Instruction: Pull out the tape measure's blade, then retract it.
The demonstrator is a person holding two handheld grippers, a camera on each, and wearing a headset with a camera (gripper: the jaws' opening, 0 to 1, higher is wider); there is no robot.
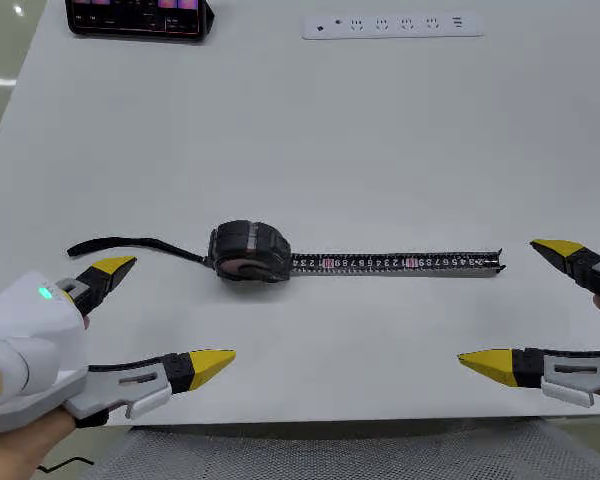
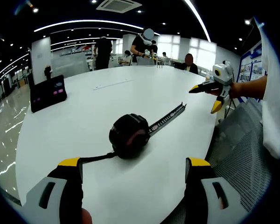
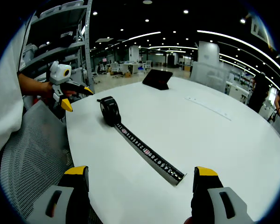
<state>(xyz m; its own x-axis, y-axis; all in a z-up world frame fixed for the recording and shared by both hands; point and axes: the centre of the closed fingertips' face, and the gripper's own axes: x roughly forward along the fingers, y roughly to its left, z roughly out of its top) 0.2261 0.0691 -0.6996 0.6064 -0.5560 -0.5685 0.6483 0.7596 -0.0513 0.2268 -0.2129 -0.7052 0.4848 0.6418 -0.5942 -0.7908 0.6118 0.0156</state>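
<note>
- Head view: the tape measure [image 1: 248, 251] lies on its side near the middle of the white table [image 1: 380, 140]. Its blade [image 1: 395, 263] is drawn out flat to the right, printed face up.
- A black strap [image 1: 130, 243] trails left from the case and passes just beyond the far jaw of the left gripper [image 1: 165, 315]. Whether the two touch cannot be told.
- The left gripper sits at the near left with its jaws spread wide and nothing between them. The case lies to its right, apart from both yellow tips.
- The right gripper [image 1: 520, 305] sits at the near right, its jaws also wide apart and empty. The blade's tip stops just short of its far jaw, with a strip of bare table between.
- A white power strip [image 1: 392, 25] lies along the far side of the table.
- At the far left a dark tablet [image 1: 138, 17] with a pinkish lit screen is cut off by the top of the picture.
- A grey mesh chair [image 1: 330, 455] shows below the table's near edge.
- In the left gripper view, people [image 2: 102, 53] stand beyond the far side of the table.
- In the right gripper view, grey shelving [image 3: 60, 28] rises behind the left gripper.
- The right gripper's body is cut off by the right edge of the head view.
- The blade's numerals are too small to read, its end hook is hard to make out, and the face of the case that rests on the table is hidden.
</note>
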